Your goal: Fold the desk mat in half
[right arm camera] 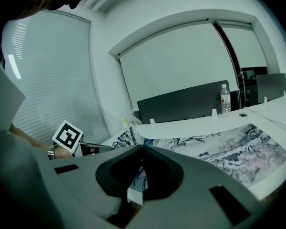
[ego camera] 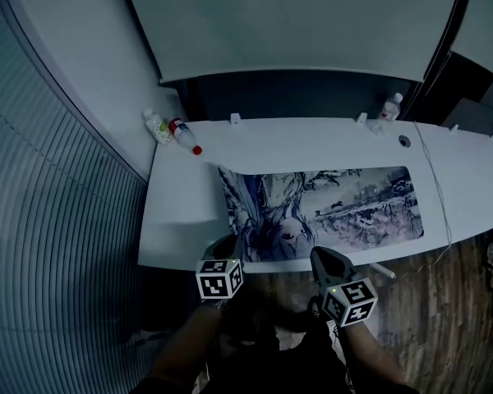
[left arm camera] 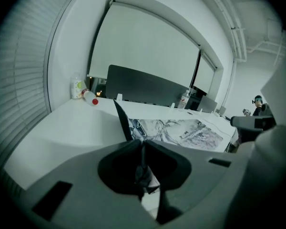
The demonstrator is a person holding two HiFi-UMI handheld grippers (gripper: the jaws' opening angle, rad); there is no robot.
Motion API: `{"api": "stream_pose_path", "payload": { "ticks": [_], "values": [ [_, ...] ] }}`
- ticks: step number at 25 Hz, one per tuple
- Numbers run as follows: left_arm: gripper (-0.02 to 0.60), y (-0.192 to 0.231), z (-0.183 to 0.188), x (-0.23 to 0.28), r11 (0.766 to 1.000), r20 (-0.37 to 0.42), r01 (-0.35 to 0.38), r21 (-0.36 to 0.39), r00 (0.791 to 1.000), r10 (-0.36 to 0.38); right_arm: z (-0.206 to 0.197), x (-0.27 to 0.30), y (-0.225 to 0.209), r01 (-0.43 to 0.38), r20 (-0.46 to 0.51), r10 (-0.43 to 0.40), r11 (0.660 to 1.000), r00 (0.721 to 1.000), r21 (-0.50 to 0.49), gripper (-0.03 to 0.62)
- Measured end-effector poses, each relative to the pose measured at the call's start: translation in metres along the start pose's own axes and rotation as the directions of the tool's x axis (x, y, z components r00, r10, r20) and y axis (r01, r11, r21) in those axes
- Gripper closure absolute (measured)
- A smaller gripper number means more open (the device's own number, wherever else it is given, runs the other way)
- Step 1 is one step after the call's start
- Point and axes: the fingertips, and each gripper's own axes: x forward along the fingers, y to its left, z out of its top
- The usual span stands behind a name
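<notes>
White desk (ego camera: pixel 181 195), wood floor (ego camera: pixel 452 318) on near side. Printed desk mat (ego camera: pixel 353 208) spread from middle to right, near-left corner raised off surface. Far left: red-capped bottle (ego camera: pixel 183 135) on its side, pale bottle (ego camera: pixel 156 126) just beside. Far right: clear bottle (ego camera: pixel 391 107) upright, round cable hole (ego camera: pixel 404 141), thin cable (ego camera: pixel 435 191) running to near edge.

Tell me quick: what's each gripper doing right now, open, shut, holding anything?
Left gripper: closed on the near-left corner of the desk mat, corner lifted.
Right gripper: closed on the desk mat's near edge.
</notes>
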Motion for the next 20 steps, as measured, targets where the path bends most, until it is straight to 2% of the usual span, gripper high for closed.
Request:
{"api": "stream_pose_path", "payload": {
  "ticks": [6, 13, 16, 20],
  "values": [
    [0.538, -0.03, 0.013, 0.003, 0.998, 0.017, 0.062, 0.008, 0.998, -0.062, 0.007, -0.017, -0.011, 0.04, 0.029, -0.041, 0.998, 0.999, 0.041, 0.571],
    [0.541, -0.082, 0.029, 0.013, 0.992, 0.026, 0.114, 0.048, 0.993, -0.115, 0.013, -0.034, -0.054, 0.079, 0.038, -0.081, 0.996, 0.996, 0.045, 0.571],
    [0.541, -0.103, 0.031, 0.021, 0.992, 0.033, 0.111, 0.055, 0.993, -0.113, 0.01, -0.039, -0.074, 0.065, 0.021, -0.066, 0.997, 0.998, 0.038, 0.571],
    [0.545, -0.128, 0.025, 0.03, 0.996, 0.021, 0.081, 0.028, 0.996, -0.082, 0.011, -0.045, -0.104, 0.037, -0.007, -0.036, 0.998, 0.999, 0.041, 0.571]
  ]
}}
